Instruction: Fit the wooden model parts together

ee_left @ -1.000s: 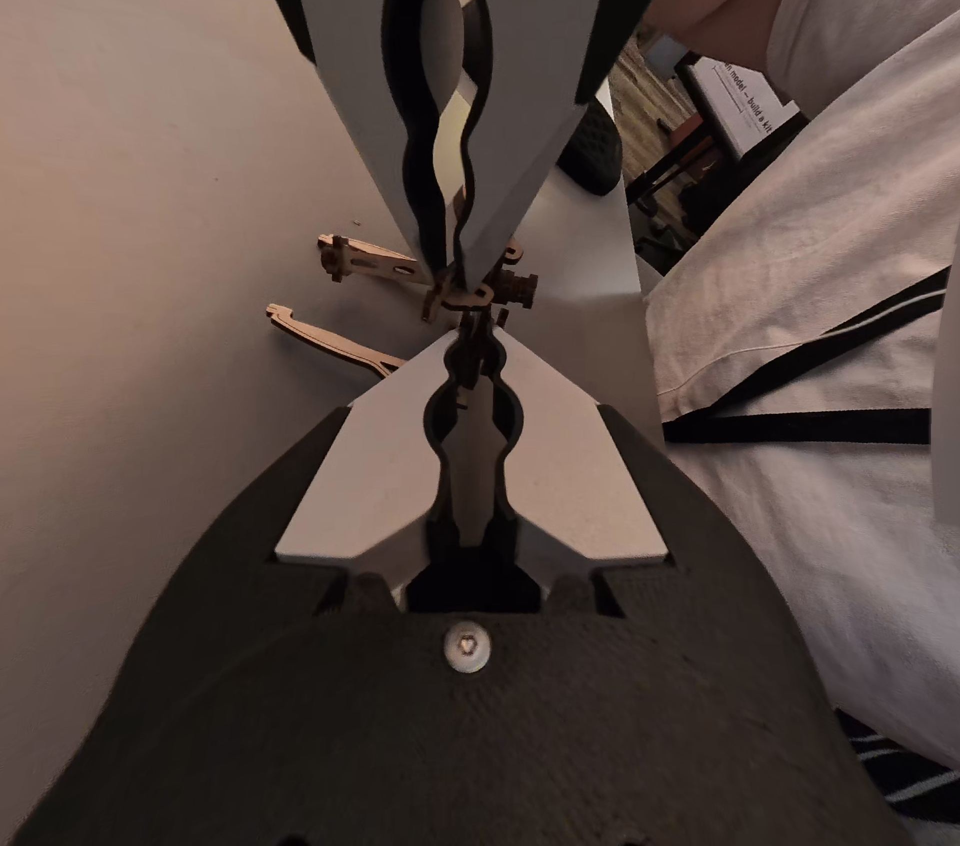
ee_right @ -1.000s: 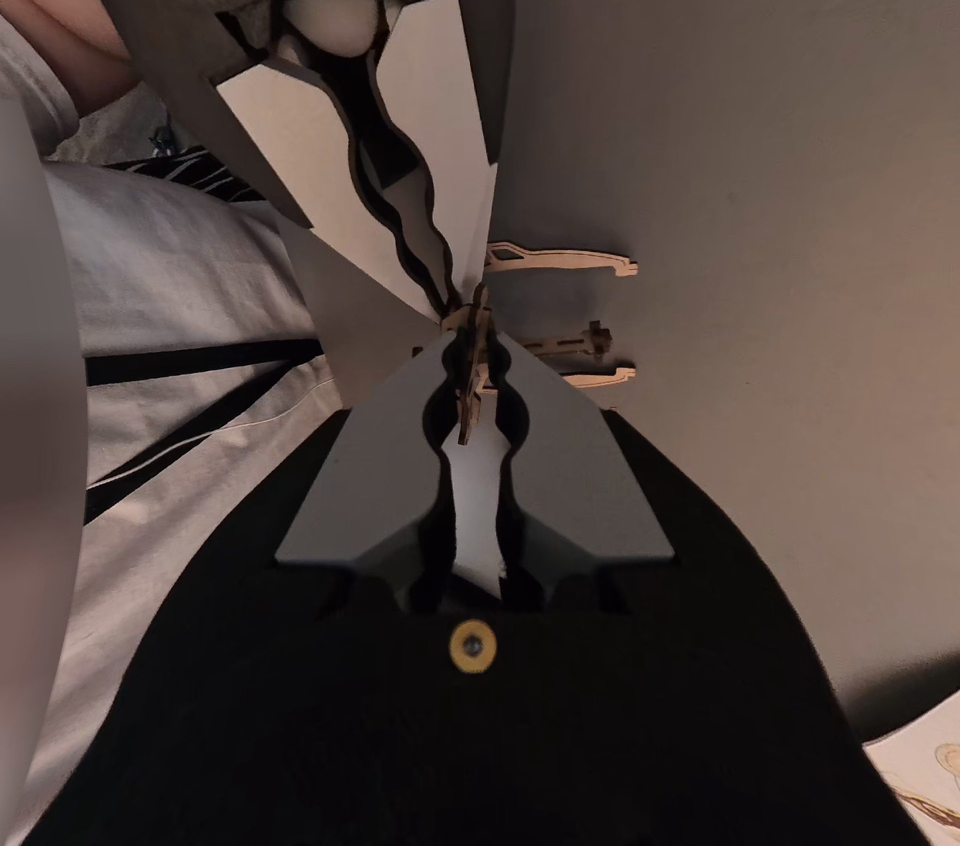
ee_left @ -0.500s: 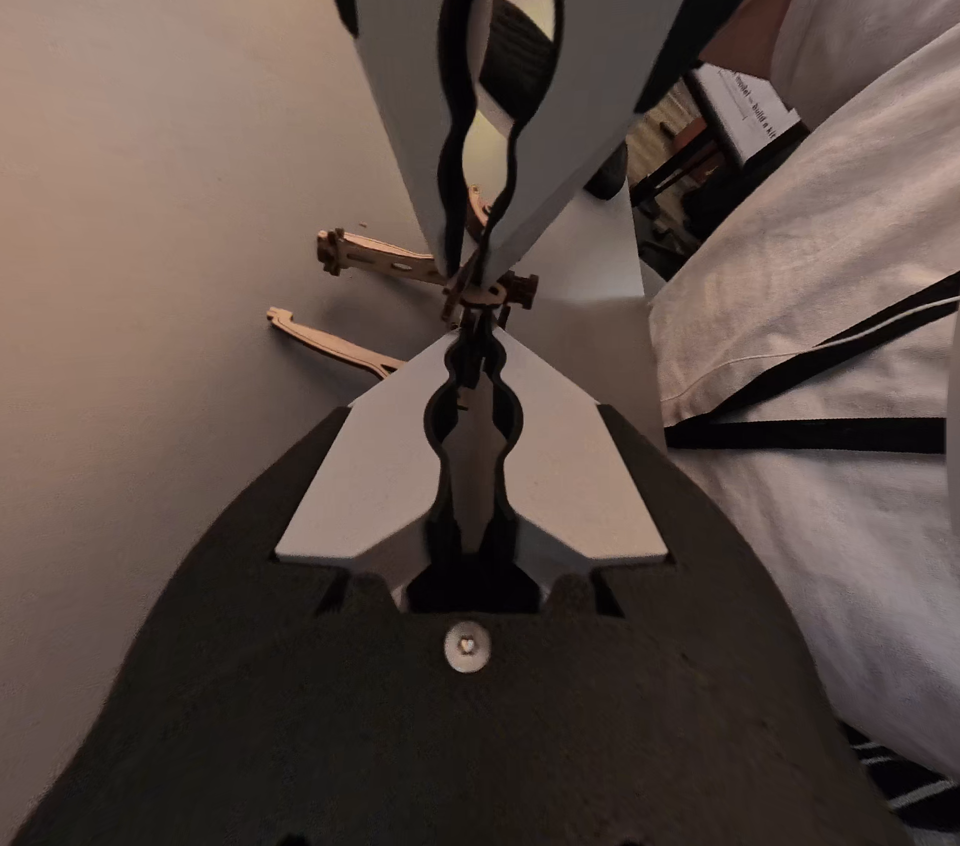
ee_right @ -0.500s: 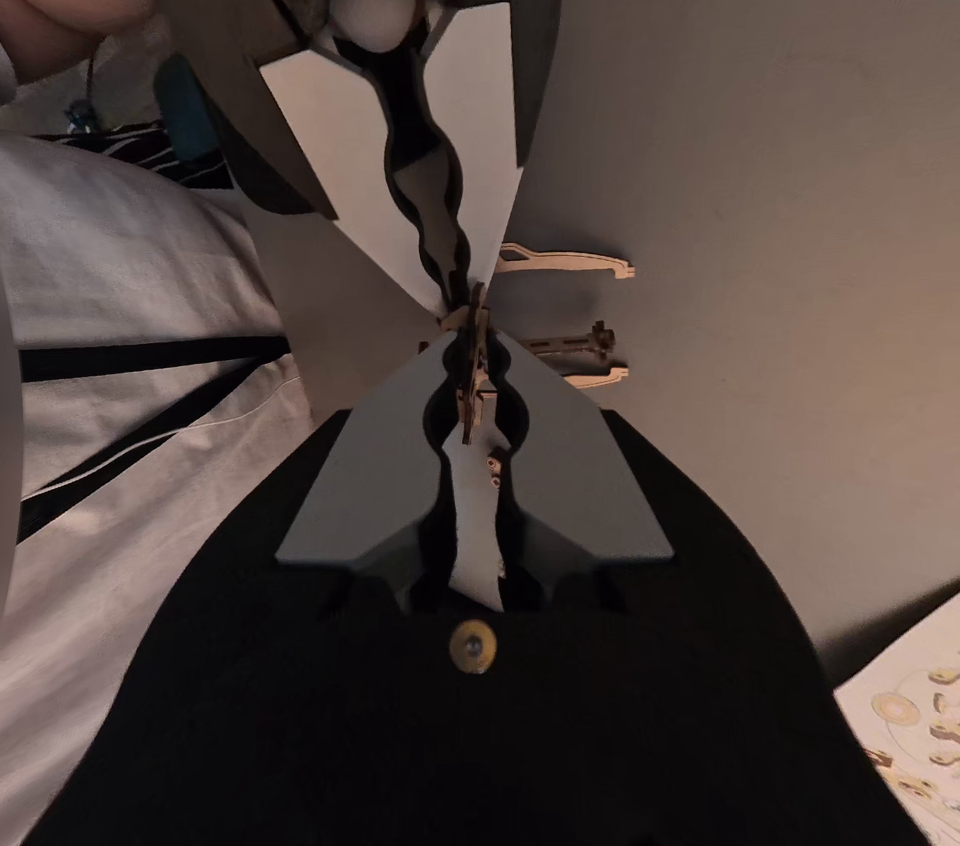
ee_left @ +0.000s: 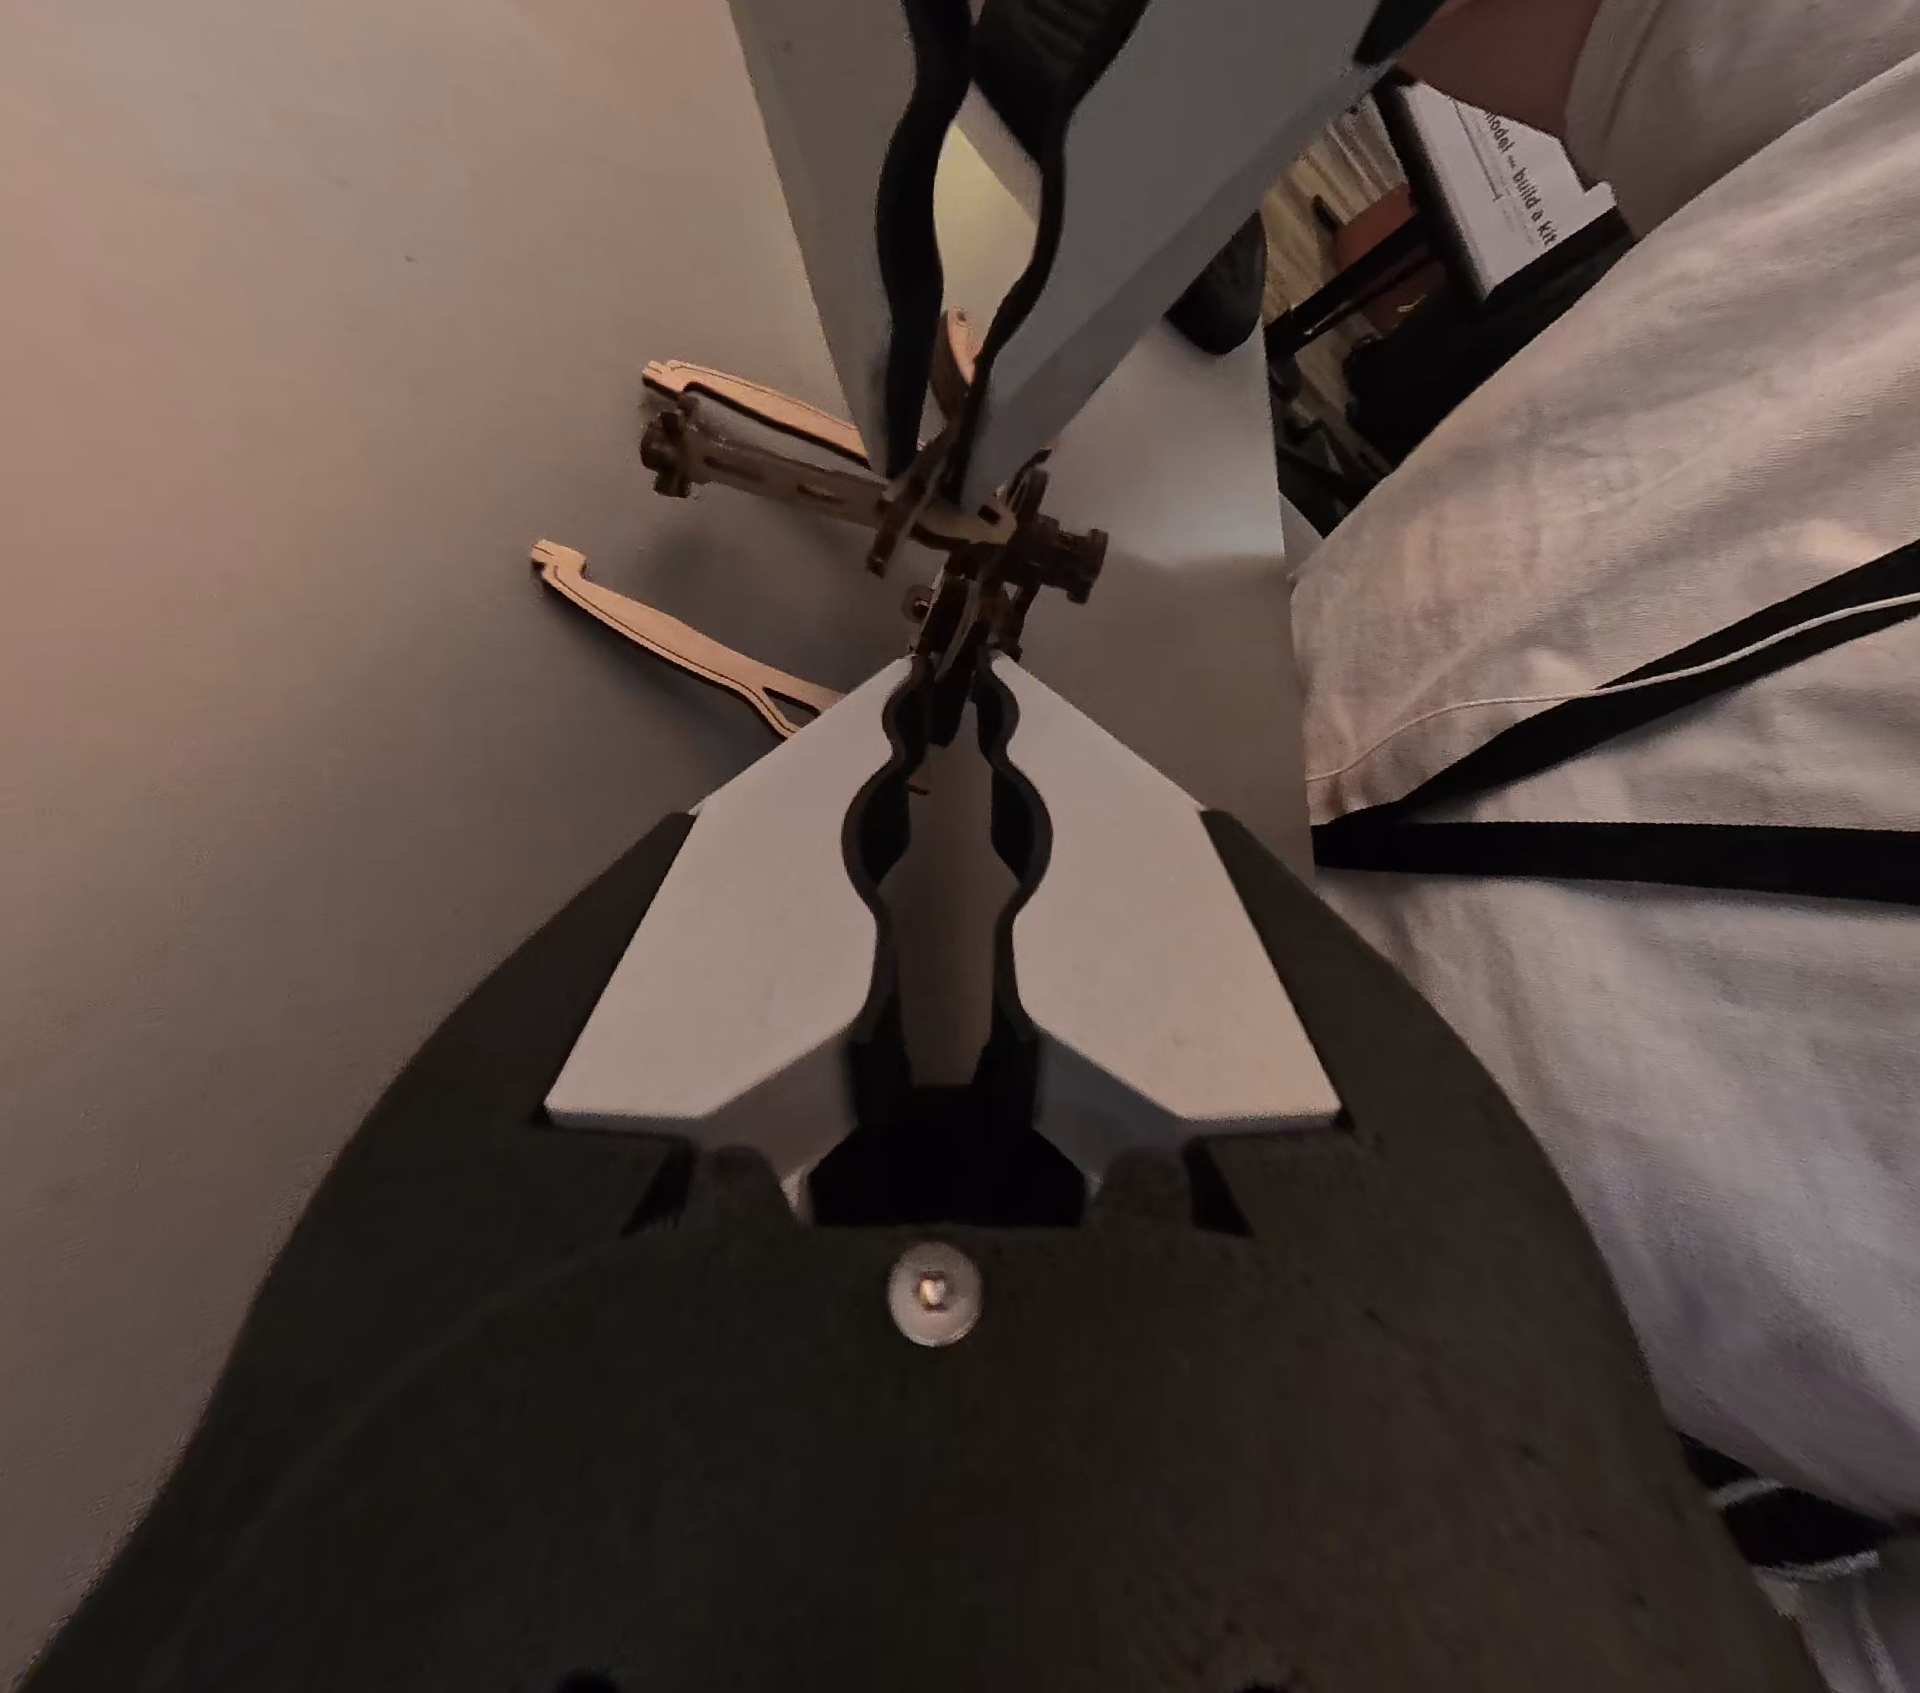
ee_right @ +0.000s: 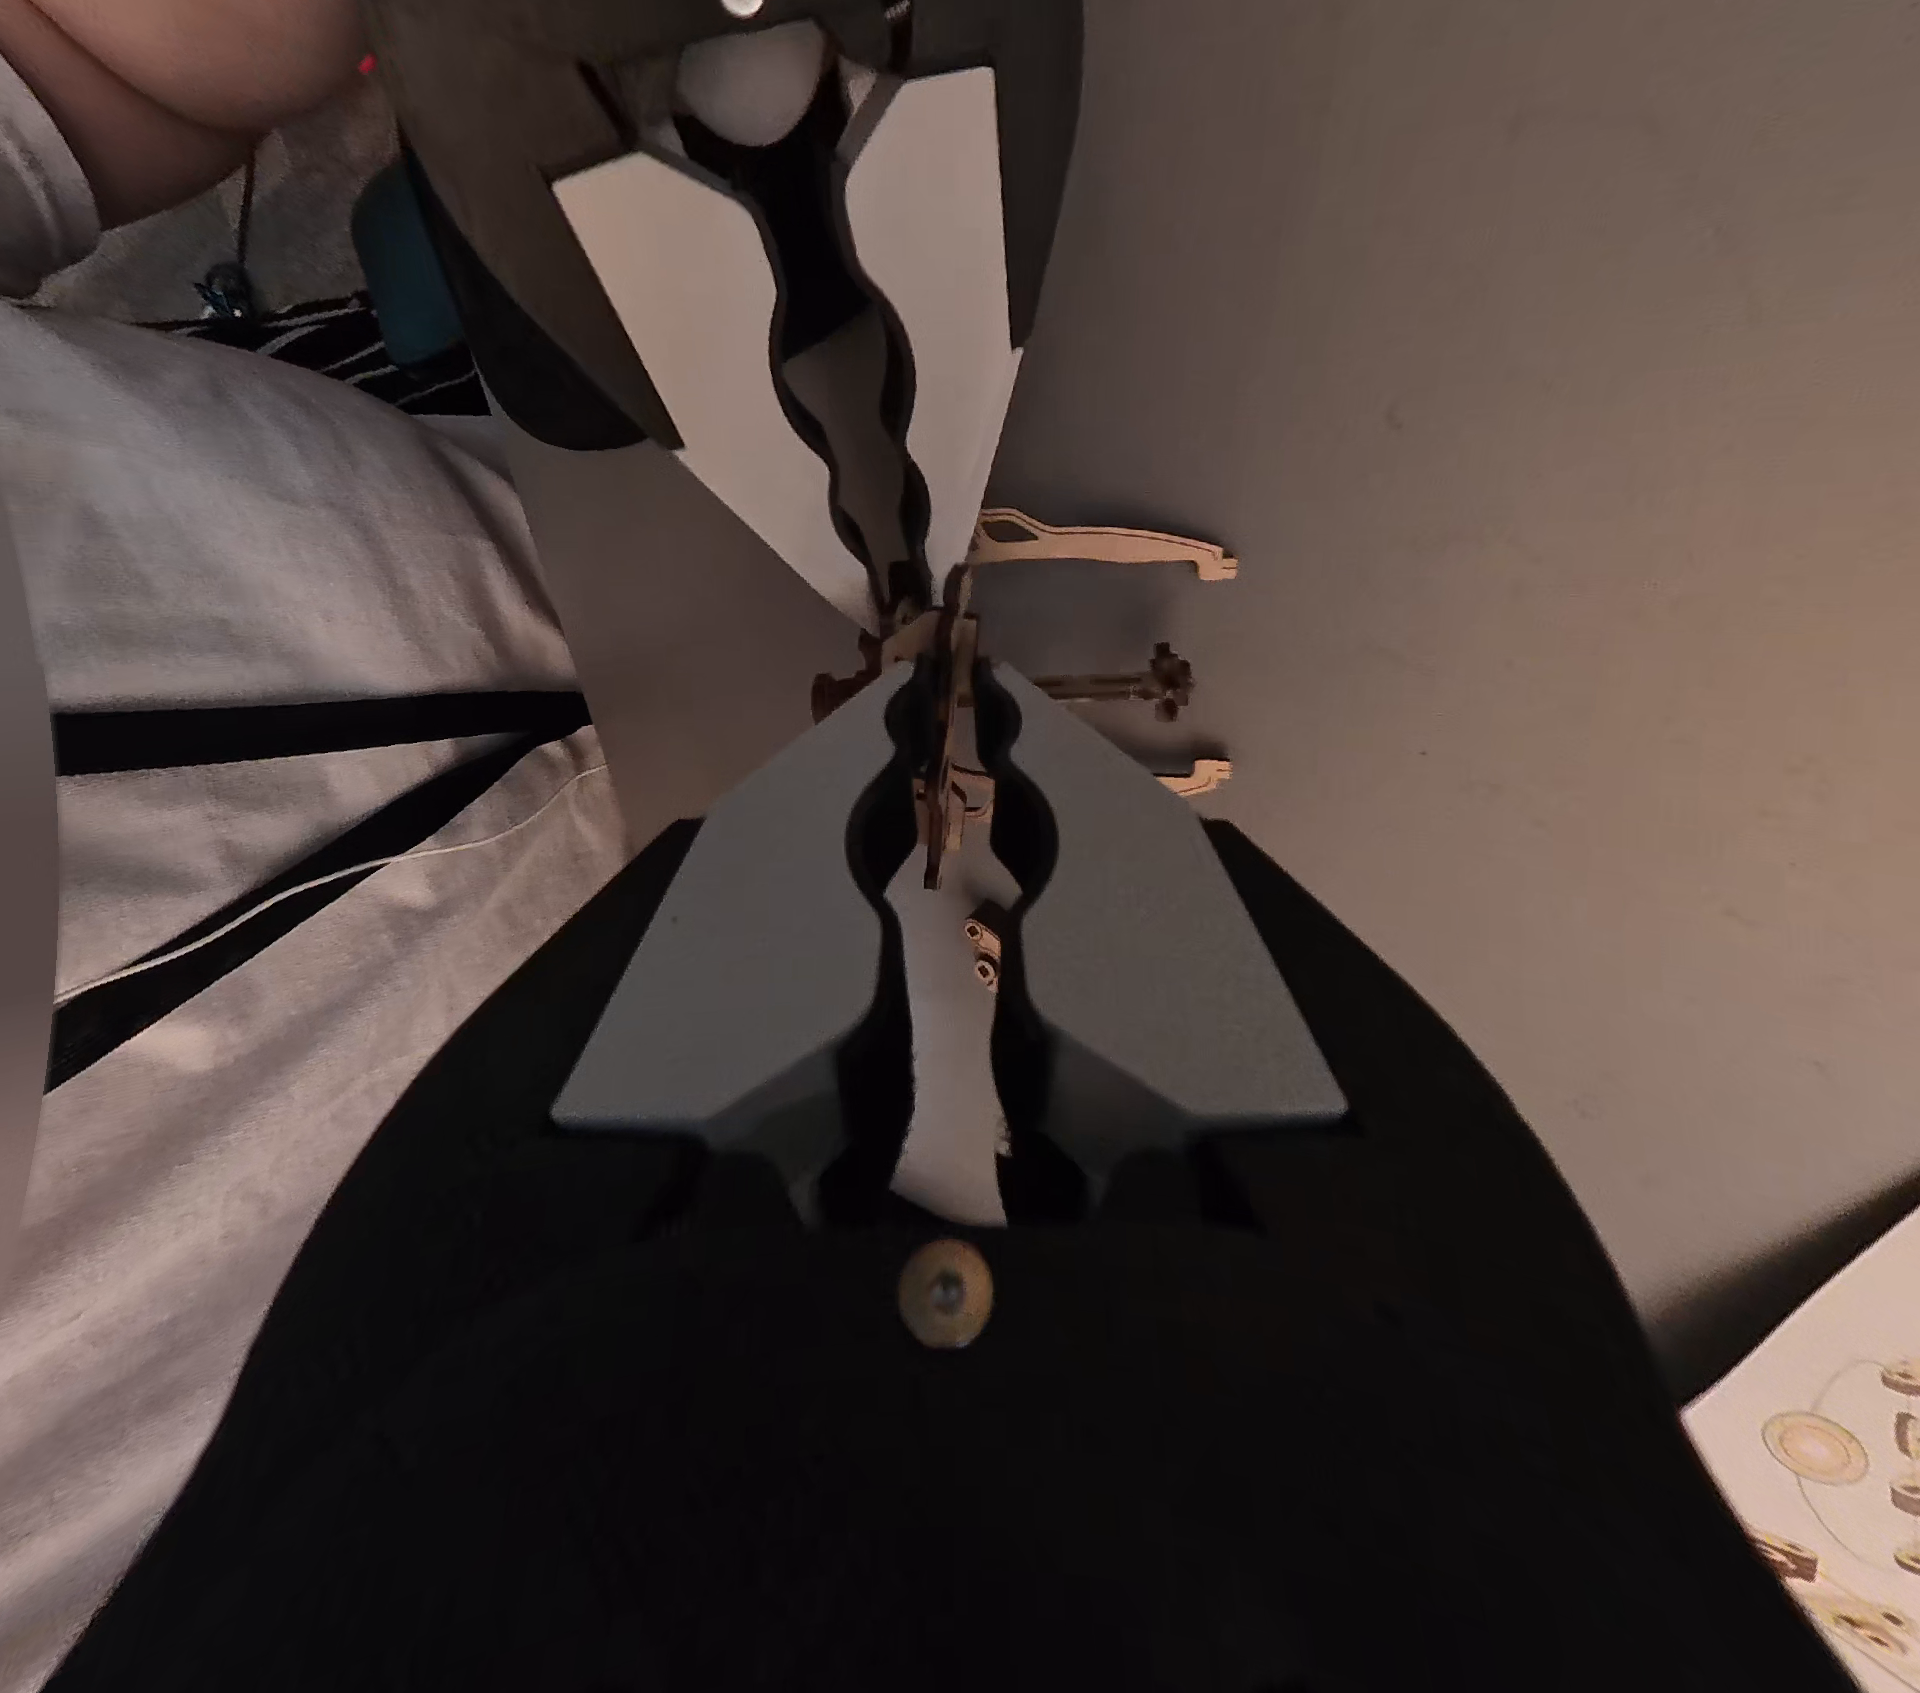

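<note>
Both grippers meet tip to tip over the grey table [ee_left: 260,189], near its edge beside the person's white clothing [ee_left: 1558,1020]. Left gripper [ee_left: 948,679] is clenched on the small wooden sub-assembly [ee_left: 971,604], which it grasps at the very tips. Right gripper [ee_right: 943,687] is clenched on a flat wooden plate part [ee_right: 948,760] held edge-on, the plate running back between its fingers. Change over the last second: in the left wrist view the right gripper [ee_left: 940,464] has swung from nearly straight above to a tilt toward the right and looms larger; its tips have stayed at the joint. In the right wrist view the left gripper [ee_right: 902,583] has likewise come closer and steeper. The wooden pieces now look crossed and touching at the joint [ee_left: 951,531], so my read is that the push-fit is under way. Full seating can't be confirmed, because the slot is hidden by the fingertips. A slotted rod with a cog-like end [ee_left: 748,474] sticks out left from the cluster. Whether it is joined to the held parts or lies behind them is unclear. Two loose curved wooden strips lie on the table behind, one far [ee_left: 748,407], one near [ee_left: 665,635]. A printed parts sheet [ee_right: 1829,1477] sits at the right view's near right corner. Likely next: squeeze straight along the slot, since thin ply could snap if twisted.
</note>
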Action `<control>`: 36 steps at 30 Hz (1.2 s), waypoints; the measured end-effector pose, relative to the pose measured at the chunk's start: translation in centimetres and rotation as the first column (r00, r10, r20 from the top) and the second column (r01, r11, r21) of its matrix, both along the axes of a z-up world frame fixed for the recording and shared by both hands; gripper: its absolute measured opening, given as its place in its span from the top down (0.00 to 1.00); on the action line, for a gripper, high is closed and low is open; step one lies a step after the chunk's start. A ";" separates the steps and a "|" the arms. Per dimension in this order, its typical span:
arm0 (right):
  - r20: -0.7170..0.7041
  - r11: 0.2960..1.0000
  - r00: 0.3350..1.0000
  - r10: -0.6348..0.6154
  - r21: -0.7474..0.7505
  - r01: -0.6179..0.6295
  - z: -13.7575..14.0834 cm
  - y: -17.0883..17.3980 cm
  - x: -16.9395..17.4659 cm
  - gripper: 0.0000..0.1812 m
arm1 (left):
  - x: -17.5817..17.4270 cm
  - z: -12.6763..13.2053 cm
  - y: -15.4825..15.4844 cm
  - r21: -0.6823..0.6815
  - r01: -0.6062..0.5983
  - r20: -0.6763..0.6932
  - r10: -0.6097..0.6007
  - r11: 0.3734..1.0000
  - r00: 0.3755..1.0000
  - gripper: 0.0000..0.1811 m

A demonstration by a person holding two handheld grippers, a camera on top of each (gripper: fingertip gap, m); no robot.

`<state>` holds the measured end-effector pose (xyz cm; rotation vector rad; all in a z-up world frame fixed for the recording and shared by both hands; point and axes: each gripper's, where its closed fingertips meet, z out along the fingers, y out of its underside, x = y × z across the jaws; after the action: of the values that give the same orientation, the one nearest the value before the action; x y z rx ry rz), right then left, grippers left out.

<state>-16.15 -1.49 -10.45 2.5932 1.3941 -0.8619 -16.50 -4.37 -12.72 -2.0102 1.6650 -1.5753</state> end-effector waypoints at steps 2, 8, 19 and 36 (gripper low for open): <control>0.000 1.000 1.000 0.001 -0.002 -0.001 0.1 -0.1 0.1 0.97 | 0.0 0.1 -0.1 -0.024 0.006 0.000 -0.006 1.000 1.000 0.97; -0.014 1.000 1.000 0.002 0.007 -0.002 0.5 -0.2 0.5 0.97 | -0.1 0.0 -0.3 0.022 0.012 0.004 -0.012 1.000 1.000 0.97; -0.075 0.994 0.997 0.004 0.110 0.004 2.4 0.8 1.3 0.97 | 1.1 2.6 0.9 0.227 -0.025 0.151 -0.010 0.974 0.988 1.00; -0.022 0.991 1.000 0.018 0.133 -0.015 1.5 1.3 1.2 0.97 | 1.6 2.5 2.3 0.227 -0.084 0.186 0.041 0.970 0.982 1.00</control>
<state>-14.99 -0.16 -8.97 2.6715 1.5267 -0.8274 -14.88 -2.06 -10.22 -1.7332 1.6167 -1.4175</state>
